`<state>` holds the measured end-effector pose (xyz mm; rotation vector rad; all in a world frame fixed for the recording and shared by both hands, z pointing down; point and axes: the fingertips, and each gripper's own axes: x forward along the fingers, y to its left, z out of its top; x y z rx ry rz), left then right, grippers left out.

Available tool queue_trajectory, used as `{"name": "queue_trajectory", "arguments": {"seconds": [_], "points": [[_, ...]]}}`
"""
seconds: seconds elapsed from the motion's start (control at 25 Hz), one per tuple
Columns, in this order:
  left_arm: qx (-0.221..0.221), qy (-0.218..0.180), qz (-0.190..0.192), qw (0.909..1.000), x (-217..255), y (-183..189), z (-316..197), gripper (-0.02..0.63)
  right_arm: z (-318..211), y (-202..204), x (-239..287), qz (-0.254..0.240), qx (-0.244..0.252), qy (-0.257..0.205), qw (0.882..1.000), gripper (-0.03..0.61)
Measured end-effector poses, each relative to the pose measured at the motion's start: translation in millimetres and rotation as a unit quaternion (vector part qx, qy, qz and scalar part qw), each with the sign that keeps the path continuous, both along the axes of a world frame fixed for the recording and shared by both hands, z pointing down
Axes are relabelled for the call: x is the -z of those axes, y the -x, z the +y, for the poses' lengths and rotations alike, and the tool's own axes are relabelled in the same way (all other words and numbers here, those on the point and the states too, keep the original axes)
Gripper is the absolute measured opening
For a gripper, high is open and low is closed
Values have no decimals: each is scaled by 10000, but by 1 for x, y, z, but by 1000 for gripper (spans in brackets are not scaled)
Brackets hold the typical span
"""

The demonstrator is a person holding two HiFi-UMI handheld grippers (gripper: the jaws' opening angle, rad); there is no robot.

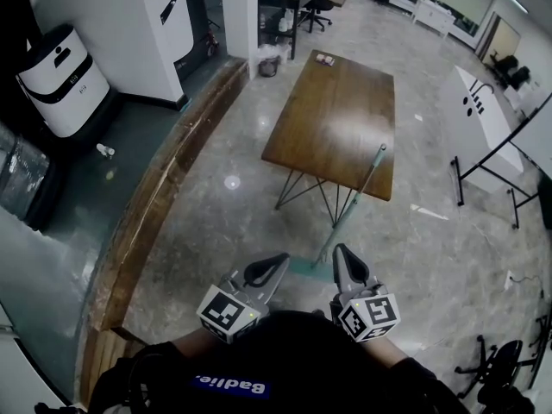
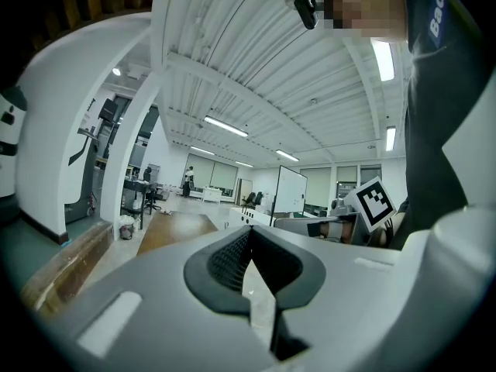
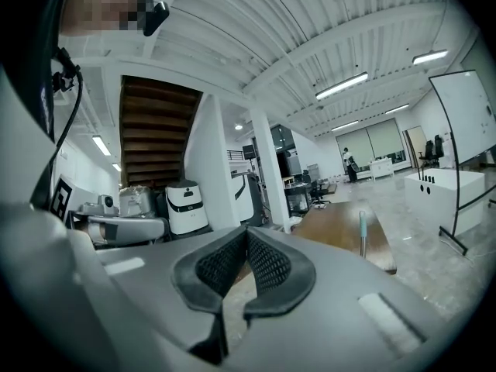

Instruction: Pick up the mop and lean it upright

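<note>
A wide office hall with a polished grey stone floor [image 1: 228, 231] spreads out below, and a long wooden table [image 1: 332, 119] on thin black legs stands in the middle of it. The person stands just short of the table's near end. Both forearms, in dark sleeves, are held forward and close together. The two grippers sit side by side and point about level toward the table.

The left gripper [image 1: 278, 260] has its jaws closed tip to tip. In its own view the dark ribbed pads meet at the front with nothing between them. The right gripper [image 1: 339, 250] is the same, with its pads together and empty. Neither tool touches anything.

The mop [image 1: 355, 198] leans tilted against the table's near edge, close to the right corner. The top of its teal handle rests at the tabletop's rim. Its flat teal head lies on the floor just ahead of the grippers and shows between them in the head view. The table's black legs stand right behind the handle. In the right gripper view the handle's top shows in front of the table, to the right of the jaws.

To the left, a raised wooden ledge [image 1: 164, 197] borders darker flooring, and a white machine [image 1: 60, 76] stands beyond it. To the right are a white counter [image 1: 479, 115] and a whiteboard [image 1: 532, 141] on a black frame. An office chair [image 1: 500, 365] sits at the lower right.
</note>
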<state>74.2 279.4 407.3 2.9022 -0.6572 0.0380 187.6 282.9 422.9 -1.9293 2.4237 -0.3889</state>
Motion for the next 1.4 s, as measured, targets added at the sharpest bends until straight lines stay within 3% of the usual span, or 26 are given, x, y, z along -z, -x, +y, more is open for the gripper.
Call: {"name": "queue_trajectory", "arguments": {"seconds": [0.48, 1.4], "points": [[186, 141, 6, 9997, 0, 7, -19, 20, -32, -20, -13, 229, -101, 176, 9995, 14], [824, 101, -314, 9961, 8, -53, -44, 20, -99, -129, -53, 198, -180, 435, 9987, 58]]}}
